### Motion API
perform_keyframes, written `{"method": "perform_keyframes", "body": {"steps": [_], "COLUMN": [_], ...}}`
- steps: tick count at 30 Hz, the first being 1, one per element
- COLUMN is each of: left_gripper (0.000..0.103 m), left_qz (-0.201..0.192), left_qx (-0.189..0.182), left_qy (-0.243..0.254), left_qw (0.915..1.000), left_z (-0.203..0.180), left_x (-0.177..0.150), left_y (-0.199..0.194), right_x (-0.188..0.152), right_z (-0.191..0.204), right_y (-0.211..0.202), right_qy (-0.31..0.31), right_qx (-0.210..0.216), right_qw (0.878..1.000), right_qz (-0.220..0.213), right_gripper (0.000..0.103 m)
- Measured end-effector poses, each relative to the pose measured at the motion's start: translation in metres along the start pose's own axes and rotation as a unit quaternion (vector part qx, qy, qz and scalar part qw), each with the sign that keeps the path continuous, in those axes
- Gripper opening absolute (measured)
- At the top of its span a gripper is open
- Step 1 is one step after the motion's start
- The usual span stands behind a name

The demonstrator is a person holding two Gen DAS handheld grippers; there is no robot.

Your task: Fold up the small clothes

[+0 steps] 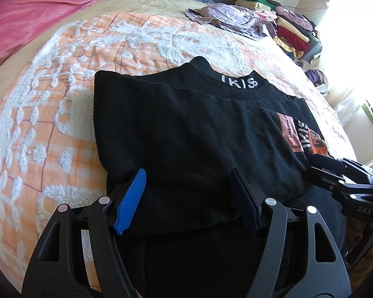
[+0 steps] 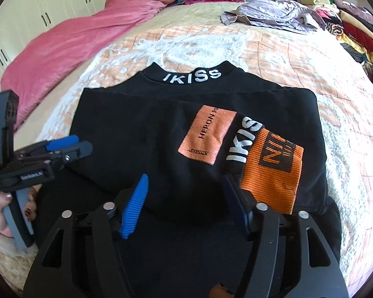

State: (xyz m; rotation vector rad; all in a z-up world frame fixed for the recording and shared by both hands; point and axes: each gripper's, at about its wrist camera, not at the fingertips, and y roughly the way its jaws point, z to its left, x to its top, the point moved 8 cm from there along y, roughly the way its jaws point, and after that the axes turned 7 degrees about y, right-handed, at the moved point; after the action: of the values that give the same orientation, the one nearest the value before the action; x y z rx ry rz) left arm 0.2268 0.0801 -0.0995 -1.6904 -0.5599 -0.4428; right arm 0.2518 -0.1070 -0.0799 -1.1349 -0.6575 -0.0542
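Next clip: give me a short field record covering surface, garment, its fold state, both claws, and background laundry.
surface: bed with orange and white bedspread
garment: black top, IKISS collar facing away
fold state: sides folded in, orange cuff on top
left claw: open, over near hem
right claw: open, nothing gripped
background: stacked clothes, lilac garment, pink duvet

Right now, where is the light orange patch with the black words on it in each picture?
Left wrist view: the light orange patch sits at the right, on the black top's folded sleeve, seen narrow and edge-on.
Right wrist view: the patch is near the middle, just left of the white sleeve lettering.
Shared landmark: the white lettering on the collar, farther up the top in both.
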Motion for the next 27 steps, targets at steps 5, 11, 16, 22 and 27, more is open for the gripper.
{"method": "perform_keyframes", "body": {"steps": [5,11,16,22,27], "left_gripper": [0.062,0.062,0.063,0.075,0.079], "left_qz": [0.001,0.001,0.001,-0.002,-0.012], "left_qx": [0.0,0.001,0.001,0.001,0.005], "left_qy": [-0.001,-0.001,-0.003,-0.003,-0.005], "left_qw": [1.0,1.0,1.0,1.0,0.9999], "left_z": [-0.001,-0.001,0.0,0.0,-0.006], "left_x": [0.0,0.0,0.0,0.001,0.004], "left_y": [-0.001,-0.001,-0.002,-0.008,-0.018], "right_x": [0.004,0.009,0.012,0.014,0.016], "right_z": [0.0,-0.006,-0.009,-0.01,-0.009], "right_y": [-0.008,-0.015,-0.019,-0.026,-0.032], "right_qy": [0.001,0.012,0.02,0.019,0.017], "right_qx": [-0.005,-0.011,-0.01,-0.016,-0.016], "right_qw": [1.0,0.999,0.999,0.998,0.998], "right_qz": [-0.015,-0.031,-0.042,-0.054,-0.066], "right_gripper": [0.081,0.086,0.091,0.098,0.098]}}
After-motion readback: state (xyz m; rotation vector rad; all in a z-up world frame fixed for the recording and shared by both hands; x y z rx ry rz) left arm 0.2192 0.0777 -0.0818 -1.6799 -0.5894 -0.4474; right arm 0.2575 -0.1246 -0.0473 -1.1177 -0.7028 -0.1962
